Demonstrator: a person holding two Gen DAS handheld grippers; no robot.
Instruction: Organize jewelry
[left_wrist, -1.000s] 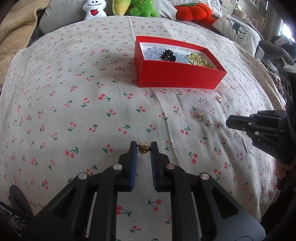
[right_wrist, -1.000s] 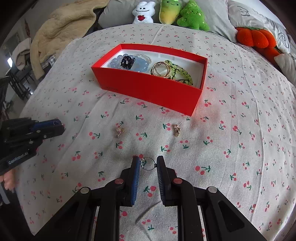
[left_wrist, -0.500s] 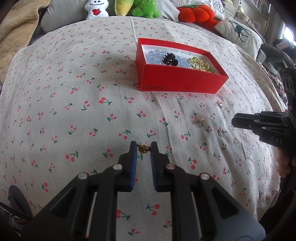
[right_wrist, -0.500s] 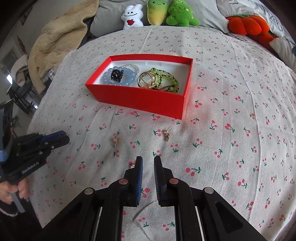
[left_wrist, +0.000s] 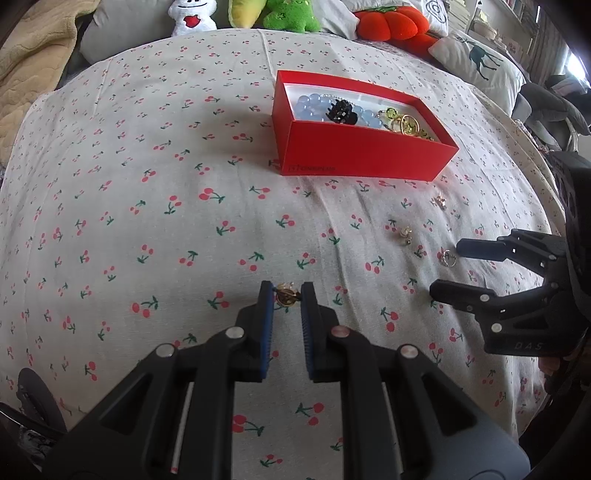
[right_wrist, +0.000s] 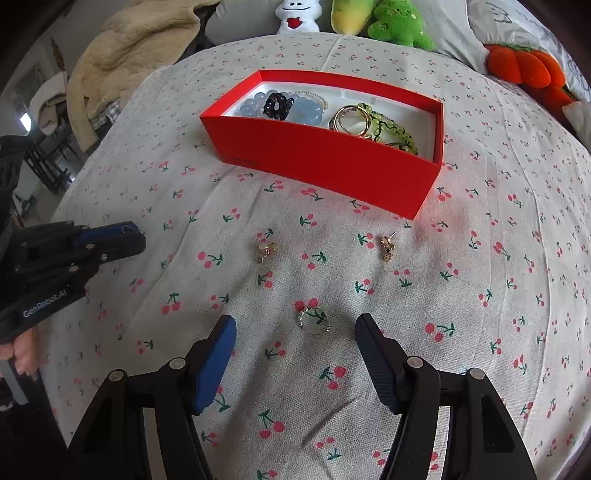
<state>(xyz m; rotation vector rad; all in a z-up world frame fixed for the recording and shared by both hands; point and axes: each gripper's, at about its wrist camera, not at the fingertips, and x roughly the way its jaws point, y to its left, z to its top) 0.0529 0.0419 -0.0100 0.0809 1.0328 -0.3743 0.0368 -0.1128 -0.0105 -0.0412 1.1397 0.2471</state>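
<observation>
A red box (left_wrist: 364, 157) (right_wrist: 325, 166) on the cherry-print cloth holds blue beads, a black clip, gold rings and green beads. My left gripper (left_wrist: 287, 293) is shut on a small gold earring (left_wrist: 286, 294) above the cloth. My right gripper (right_wrist: 295, 328) is open, its fingers either side of a thin beaded ring (right_wrist: 314, 320) lying on the cloth; this ring also shows in the left wrist view (left_wrist: 447, 258). Two gold earrings (right_wrist: 265, 251) (right_wrist: 386, 247) lie between the ring and the box.
Plush toys (right_wrist: 397, 22) and an orange pumpkin cushion (right_wrist: 528, 70) line the far edge. A beige blanket (right_wrist: 136, 48) lies at the far left. The left gripper (right_wrist: 70, 254) shows at the left of the right wrist view.
My right gripper has opened wide and let the thin ring go onto the cloth. My left gripper still holds the gold earring, with the box now slightly nearer.
</observation>
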